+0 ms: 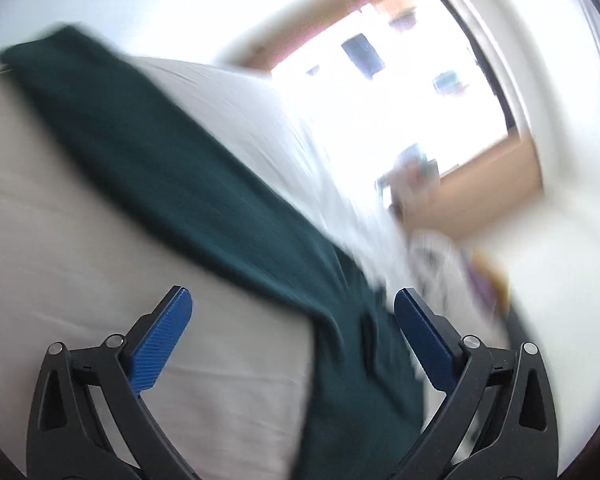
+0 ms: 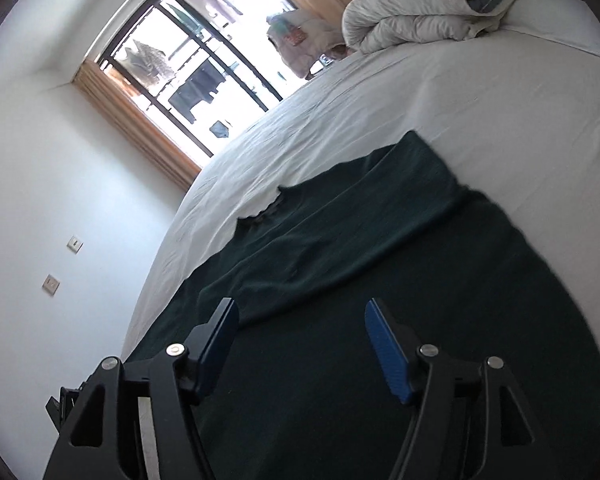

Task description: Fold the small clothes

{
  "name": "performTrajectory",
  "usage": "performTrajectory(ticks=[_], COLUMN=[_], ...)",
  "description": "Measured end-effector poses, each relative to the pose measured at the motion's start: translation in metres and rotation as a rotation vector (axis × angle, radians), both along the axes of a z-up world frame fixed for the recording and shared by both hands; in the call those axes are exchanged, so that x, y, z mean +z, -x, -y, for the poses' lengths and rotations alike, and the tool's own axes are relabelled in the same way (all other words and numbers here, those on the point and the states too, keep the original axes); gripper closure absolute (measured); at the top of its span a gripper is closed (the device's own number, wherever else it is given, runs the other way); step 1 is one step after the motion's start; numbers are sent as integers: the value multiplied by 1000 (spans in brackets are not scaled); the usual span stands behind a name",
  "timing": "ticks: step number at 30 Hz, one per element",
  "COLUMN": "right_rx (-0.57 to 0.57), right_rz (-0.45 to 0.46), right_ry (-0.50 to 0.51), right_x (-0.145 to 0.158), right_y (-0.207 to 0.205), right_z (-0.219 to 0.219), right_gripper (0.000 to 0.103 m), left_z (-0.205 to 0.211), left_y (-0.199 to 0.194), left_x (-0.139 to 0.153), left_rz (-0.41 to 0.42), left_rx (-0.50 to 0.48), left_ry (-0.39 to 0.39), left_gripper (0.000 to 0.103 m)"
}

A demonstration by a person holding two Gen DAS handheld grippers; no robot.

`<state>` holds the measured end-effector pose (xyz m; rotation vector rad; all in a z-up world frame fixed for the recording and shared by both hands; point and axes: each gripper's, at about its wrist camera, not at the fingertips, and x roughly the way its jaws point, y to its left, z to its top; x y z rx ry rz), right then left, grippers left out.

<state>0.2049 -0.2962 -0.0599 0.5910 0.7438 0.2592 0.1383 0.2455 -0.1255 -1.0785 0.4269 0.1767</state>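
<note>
Right now a dark green garment (image 2: 380,280) lies spread flat on the white bed sheet (image 2: 480,100), one part folded over itself. Left gripper (image 1: 293,308) has jaws spread wide with nothing pinched, over the garment's edge (image 1: 160,160); view is motion-blurred. Right gripper (image 2: 300,316) hangs over the garment with jaws apart and empty; a rolled white duvet (image 2: 412,16) sits at the bed's far end by the window (image 2: 188,68).

- Left wrist view: close above the white bed (image 1: 60,220), tilted, heavily blurred — faces across it toward the window (image 1: 400,92).
- Right wrist view: also low over the bed (image 2: 440,100), rolled sideways, facing the same window (image 2: 188,60).
- Both share the dark green garment (image 1: 172,168) (image 2: 360,260) — and the bed.
</note>
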Motion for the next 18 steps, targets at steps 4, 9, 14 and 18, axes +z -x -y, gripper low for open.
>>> performTrajectory(ticks=[4,9,14,18], right_rx=[70,100,128,133], right_rz=[-23,-15,8,-4], right_ry=[2,-11,8,-12], right_x=[-4,6,16,11], right_y=[17,25,33,34], right_z=[-33,-54,-63,-63], right_gripper=[34,34,34,35], left_z=[-36,-41,-49,-40], left_y=[22,18,-2,-15], left_x=[-17,-28,-30,-30], left_rz=[52,68,73,95], left_rx=[40,116,185,198], left_ry=[197,299,373,421], left_gripper=[3,4,6,15])
